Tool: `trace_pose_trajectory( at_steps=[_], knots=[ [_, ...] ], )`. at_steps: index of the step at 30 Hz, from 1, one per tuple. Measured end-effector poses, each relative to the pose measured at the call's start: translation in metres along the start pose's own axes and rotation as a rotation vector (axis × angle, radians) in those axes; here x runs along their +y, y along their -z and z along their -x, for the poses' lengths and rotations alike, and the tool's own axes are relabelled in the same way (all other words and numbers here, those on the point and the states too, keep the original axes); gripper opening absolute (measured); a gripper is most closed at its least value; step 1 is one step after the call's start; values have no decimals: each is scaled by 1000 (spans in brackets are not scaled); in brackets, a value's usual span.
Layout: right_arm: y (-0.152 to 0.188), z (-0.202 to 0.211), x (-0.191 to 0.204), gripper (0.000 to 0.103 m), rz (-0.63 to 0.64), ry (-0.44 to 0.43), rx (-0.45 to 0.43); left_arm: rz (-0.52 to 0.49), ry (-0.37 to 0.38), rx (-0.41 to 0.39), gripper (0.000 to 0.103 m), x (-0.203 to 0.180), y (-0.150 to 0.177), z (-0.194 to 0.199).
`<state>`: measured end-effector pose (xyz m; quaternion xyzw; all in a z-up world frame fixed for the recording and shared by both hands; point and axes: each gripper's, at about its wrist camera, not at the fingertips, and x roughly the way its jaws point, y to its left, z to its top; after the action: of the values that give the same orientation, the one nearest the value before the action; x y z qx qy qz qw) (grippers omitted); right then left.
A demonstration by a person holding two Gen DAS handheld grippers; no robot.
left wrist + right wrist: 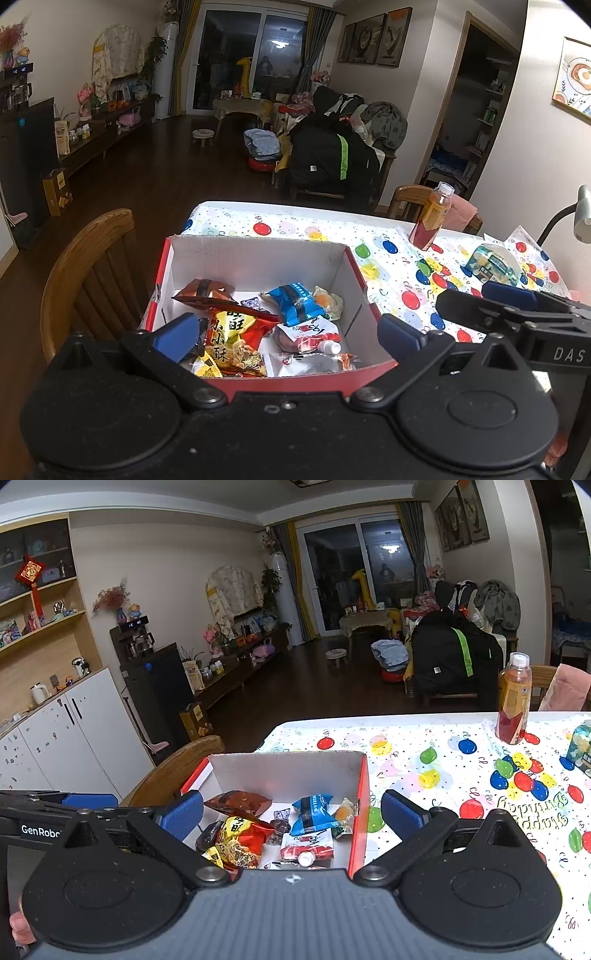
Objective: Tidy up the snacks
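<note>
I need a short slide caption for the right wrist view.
Open right gripper above the snack box on the balloon-print table.

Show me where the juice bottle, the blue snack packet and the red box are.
juice bottle (514,701), right wrist view, on its label.
blue snack packet (295,302), left wrist view, on its middle.
red box (364,805), right wrist view, on its right wall.

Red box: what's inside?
The red box holds a blue packet, a red-yellow crisp bag, a brown pouch and a white-capped squeeze pouch. Anything beneath the pile is covered.
</note>
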<state>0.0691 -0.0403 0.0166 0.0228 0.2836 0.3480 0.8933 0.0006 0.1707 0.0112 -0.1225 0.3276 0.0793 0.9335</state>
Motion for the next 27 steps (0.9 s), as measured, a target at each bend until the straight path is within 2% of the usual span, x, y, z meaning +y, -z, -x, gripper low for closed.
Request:
trace_pose_trajectory(
  at_steps=[18, 27],
  knots=[
    [0, -2, 0, 103, -1, 1, 11, 2, -1, -5, 103, 1, -1, 1],
    [0, -2, -2, 103, -9, 7, 21, 27, -11, 18, 103, 2, -1, -2]
  ],
)
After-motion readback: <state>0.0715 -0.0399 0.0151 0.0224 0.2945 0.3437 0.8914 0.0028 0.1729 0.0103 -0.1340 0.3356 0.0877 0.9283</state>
